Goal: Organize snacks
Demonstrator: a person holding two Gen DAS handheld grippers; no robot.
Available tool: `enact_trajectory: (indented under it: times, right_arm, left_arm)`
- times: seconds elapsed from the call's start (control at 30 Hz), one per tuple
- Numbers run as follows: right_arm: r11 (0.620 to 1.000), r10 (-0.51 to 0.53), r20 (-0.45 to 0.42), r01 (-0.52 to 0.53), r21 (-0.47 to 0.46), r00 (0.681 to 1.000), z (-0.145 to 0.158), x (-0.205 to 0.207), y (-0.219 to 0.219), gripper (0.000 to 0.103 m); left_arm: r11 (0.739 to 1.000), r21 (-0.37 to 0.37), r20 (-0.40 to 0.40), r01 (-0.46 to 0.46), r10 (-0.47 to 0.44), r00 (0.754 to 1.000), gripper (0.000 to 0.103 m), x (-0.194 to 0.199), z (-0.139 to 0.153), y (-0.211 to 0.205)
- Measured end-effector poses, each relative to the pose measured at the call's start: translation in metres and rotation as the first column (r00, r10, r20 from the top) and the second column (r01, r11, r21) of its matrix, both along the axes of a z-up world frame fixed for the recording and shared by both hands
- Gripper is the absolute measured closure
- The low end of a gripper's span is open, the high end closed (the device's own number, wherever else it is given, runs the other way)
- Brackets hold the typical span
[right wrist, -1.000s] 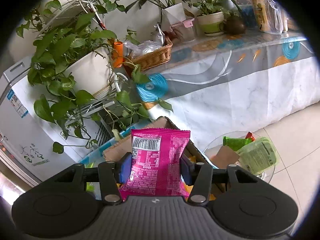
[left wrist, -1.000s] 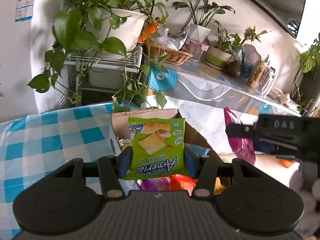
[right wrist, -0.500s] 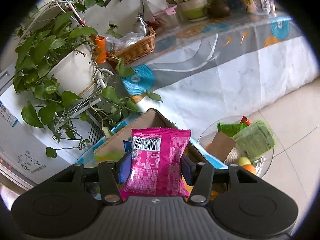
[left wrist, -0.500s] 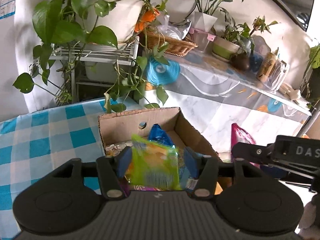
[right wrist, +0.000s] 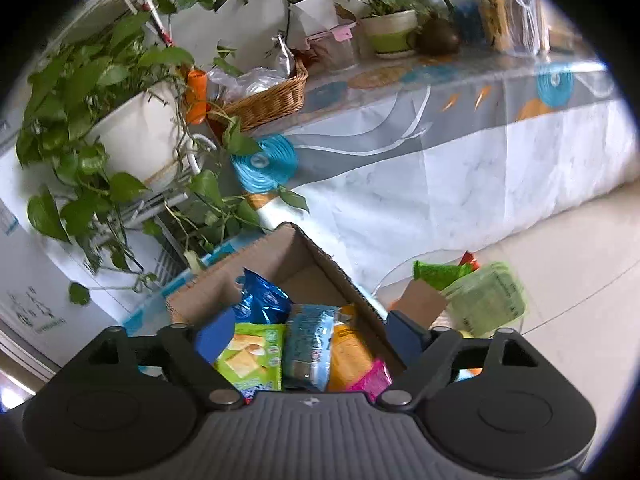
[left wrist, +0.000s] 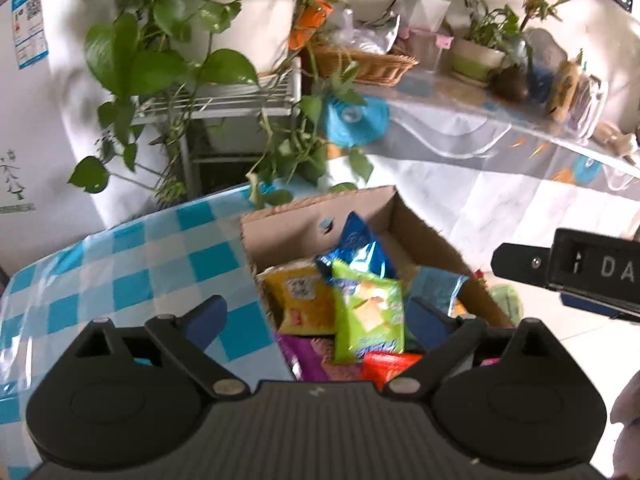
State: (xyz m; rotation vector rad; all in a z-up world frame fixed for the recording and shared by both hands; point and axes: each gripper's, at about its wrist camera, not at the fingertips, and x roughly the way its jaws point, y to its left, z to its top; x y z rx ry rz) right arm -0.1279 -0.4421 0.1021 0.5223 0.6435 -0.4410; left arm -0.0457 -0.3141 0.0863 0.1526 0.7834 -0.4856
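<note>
Left wrist: left tool (left wrist: 316,316) and right tool (right wrist: 306,334) both spread wide, empty, over cardboard box (left wrist: 412,216). Risk: green cracker packet (left wrist: 368,316) sits high on the pile, could slide out.

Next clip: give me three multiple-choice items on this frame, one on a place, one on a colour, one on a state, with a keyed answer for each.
1. Where does the green snack packet lie?
A. in the cardboard box
B. on the checked tablecloth
C. in the wicker basket

2. What colour is the packet propped against the box's far wall?
A. red
B. blue
C. white

3. How is the left tool?
A. shut on a packet
B. open, holding nothing
C. out of view

Answers:
1 A, it rests on the other snacks inside the box.
2 B, the blue packet stands up at the back.
3 B, its fingers are spread apart and grip nothing.
</note>
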Motion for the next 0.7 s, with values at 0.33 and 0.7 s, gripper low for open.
enact_trajectory:
  times: [0.33, 0.7]
  right_arm:
    - [0.996, 0.018, -0.099, -0.027, -0.087, 0.995, -0.005, 0.009, 0.008, 0.009]
    - [0.99, 0.047, -0.142, -0.065, -0.126, 0.989, -0.006, 0.014, 0.011, 0.006]
  left_arm:
    - [0.994, 0.096, -0.013, -0.05, 0.051, 0.999, 0.003, -0.006, -0.002, 0.003]
    - [0.986, 0.144, -0.001, -0.089, 0.09, 0.996, 0.001, -0.005, -0.002, 0.005]
